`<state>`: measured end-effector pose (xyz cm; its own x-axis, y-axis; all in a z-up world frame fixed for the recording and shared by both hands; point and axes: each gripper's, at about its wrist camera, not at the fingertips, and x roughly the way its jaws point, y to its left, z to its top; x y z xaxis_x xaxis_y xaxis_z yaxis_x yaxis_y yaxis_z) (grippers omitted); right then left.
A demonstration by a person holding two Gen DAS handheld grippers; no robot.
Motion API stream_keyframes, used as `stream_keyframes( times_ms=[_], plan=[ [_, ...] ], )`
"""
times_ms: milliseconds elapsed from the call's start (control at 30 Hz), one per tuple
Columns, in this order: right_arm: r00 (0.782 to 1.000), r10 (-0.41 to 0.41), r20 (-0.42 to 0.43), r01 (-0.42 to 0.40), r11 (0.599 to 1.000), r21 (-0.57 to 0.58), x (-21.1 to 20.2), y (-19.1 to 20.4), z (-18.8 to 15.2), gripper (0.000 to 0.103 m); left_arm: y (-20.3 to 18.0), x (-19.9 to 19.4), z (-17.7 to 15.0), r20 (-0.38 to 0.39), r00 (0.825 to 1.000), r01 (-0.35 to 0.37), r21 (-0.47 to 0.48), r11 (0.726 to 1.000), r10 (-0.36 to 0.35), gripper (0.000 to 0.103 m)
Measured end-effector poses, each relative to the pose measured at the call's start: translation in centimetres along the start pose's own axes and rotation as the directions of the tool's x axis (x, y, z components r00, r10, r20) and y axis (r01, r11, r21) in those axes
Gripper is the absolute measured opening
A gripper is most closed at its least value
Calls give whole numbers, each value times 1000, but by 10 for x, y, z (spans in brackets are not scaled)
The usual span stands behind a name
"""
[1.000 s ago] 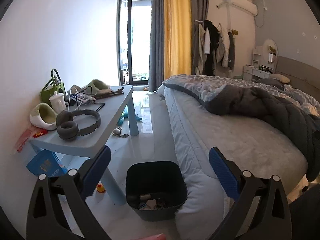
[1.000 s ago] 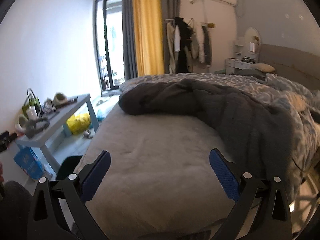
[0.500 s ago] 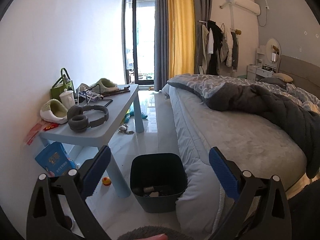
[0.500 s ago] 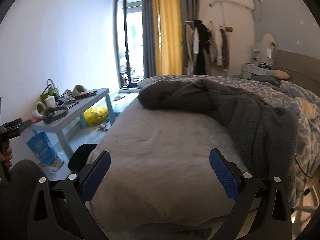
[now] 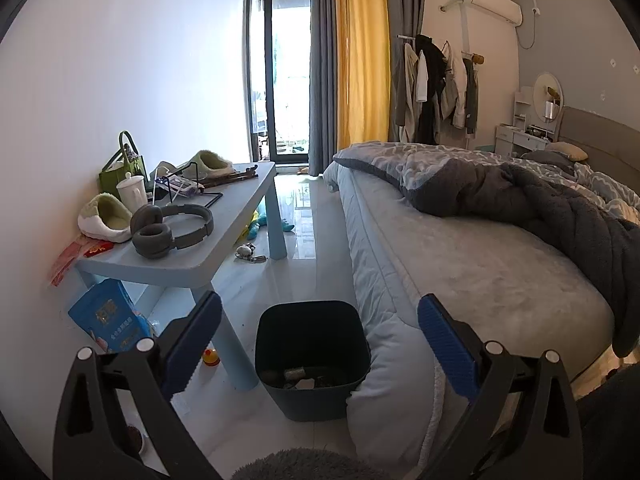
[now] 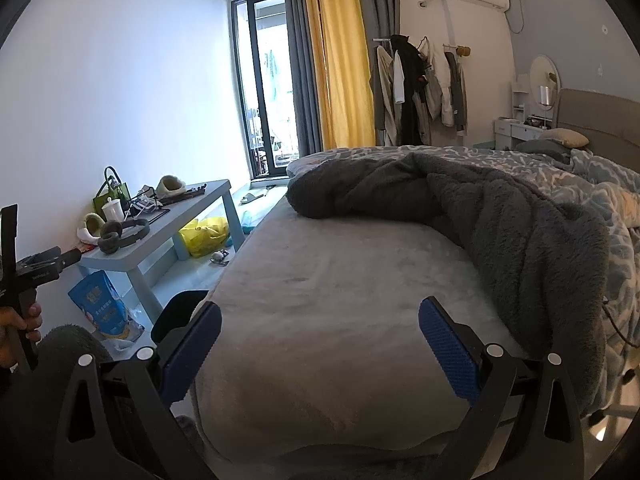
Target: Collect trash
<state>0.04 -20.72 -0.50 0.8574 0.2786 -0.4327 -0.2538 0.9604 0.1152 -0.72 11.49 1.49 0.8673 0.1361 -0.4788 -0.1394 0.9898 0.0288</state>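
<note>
— Both grippers first: how do they stand?

— Left gripper (image 5: 318, 340) has its blue-padded fingers spread wide with nothing between them. Right gripper (image 6: 320, 344) is the same, jaws apart and empty, hanging over the foot end of the bed (image 6: 340, 300).

— Where is the bin?

— Dark trash bin (image 5: 312, 354) sits on the floor, pressed against the side edge of the bed and just beside the near leg of the low blue table (image 5: 200, 248). A few scraps lie at its bottom; I cannot tell what they are.

— What lies on the table?

— Grey headphones (image 5: 168, 230) near the front edge, a fuzzy slipper (image 5: 106, 216) at the near left corner, a white cup (image 5: 132, 190) and a green bag (image 5: 122, 168) behind it by the wall. A second slipper (image 5: 210, 162) rests toward the far end.

— And on the floor?

— A blue packet (image 5: 106, 320) leans under the table's near end, and a small yellow duck (image 5: 211, 357) sits by the near leg. In the right wrist view a yellow bag (image 6: 204, 236) lies under the table's far end.

— Any person visible?

— A hand (image 6: 18, 320) at the left edge of the right wrist view, gripping a handle.
</note>
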Motion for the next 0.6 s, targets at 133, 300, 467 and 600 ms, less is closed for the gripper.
stream_keyframes(
  times_ms=[133,300,467,600],
  plan=[
    [1000,3,-1,-3,1000,-3,2,3,0,100,1,0,0,-1,1000,1,-4,1000,-1,100],
    [1000,4,-4,-4,1000,-5,4,5,0,100,1,-1,-1,4,1000,-5,0,1000,5,100],
    [1000,6,-6,-6,1000,-8,6,5,1,100,2,-1,-1,3,1000,-3,-2,1000,4,100],
    [1000,6,-6,-6,1000,-6,6,5,1,100,2,-1,-1,3,1000,-3,-1,1000,3,100]
  ],
)
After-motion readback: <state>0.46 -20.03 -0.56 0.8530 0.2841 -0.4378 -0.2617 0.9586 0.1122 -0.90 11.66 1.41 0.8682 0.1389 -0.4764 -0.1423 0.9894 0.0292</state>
